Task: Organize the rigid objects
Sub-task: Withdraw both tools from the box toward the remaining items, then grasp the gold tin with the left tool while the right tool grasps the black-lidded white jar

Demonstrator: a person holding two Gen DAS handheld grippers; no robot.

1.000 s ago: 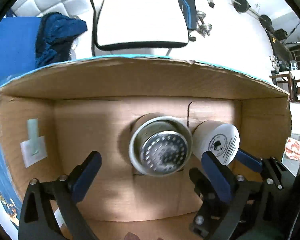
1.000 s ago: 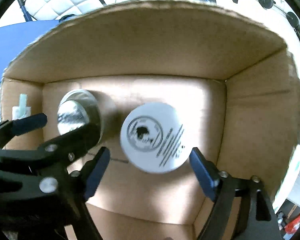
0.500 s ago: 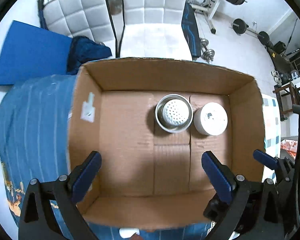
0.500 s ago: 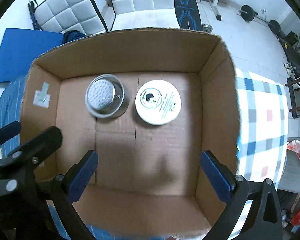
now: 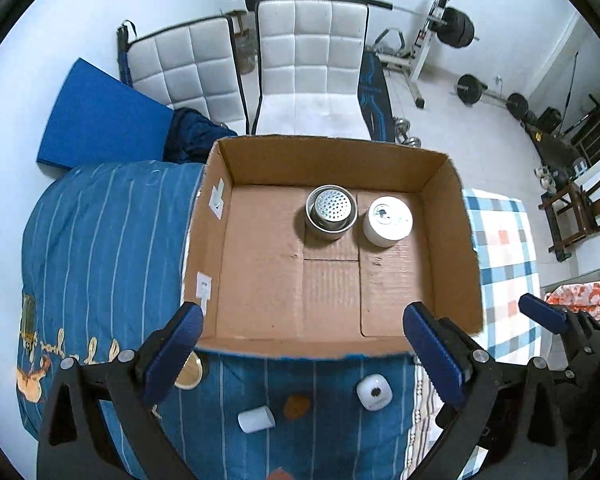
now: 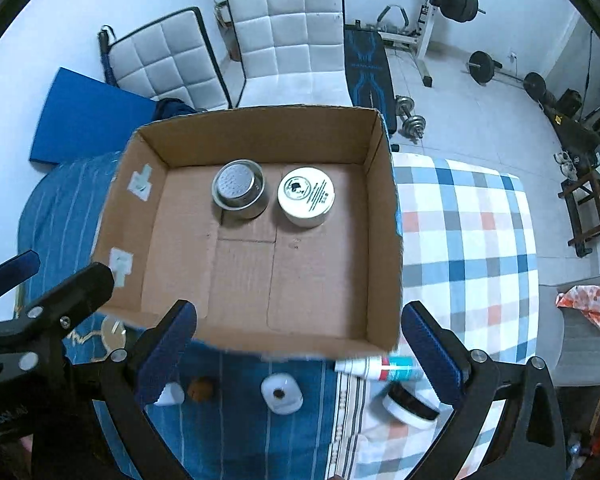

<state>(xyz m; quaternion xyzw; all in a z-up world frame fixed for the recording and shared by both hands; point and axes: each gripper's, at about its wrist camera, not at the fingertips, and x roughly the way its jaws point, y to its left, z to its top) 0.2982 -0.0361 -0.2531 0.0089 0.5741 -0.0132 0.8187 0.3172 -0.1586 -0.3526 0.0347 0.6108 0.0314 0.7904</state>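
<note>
A: Left wrist view: cardboard box standing on the bed, toward its far edge. Inside, against the box's far wall, a metal strainer cup and a white round tin, upright, just beside each other. Probably set side by side that way to leave the near half of the box floor free for more.

B: Agreed from the right wrist view. Same pair, strainer cup and tin, well apart from both claws. Still loose on the bed's near edge, outside the box: a white rounded-square piece, a tube, a shallow white jar with a dark lid, a small brown lump.

A: Also a small white cylinder lying on its side there. So only partway through the sorting, judging by that.

B: Claws?

A: Left claw spread wide, nothing between the blue pads, touching nothing, hanging above the box's near wall.

B: Right claw likewise released, fully wide, empty, pointing steeply down over the box's near wall. Loose items directly below, so likely well placed for picking the next one.
</note>
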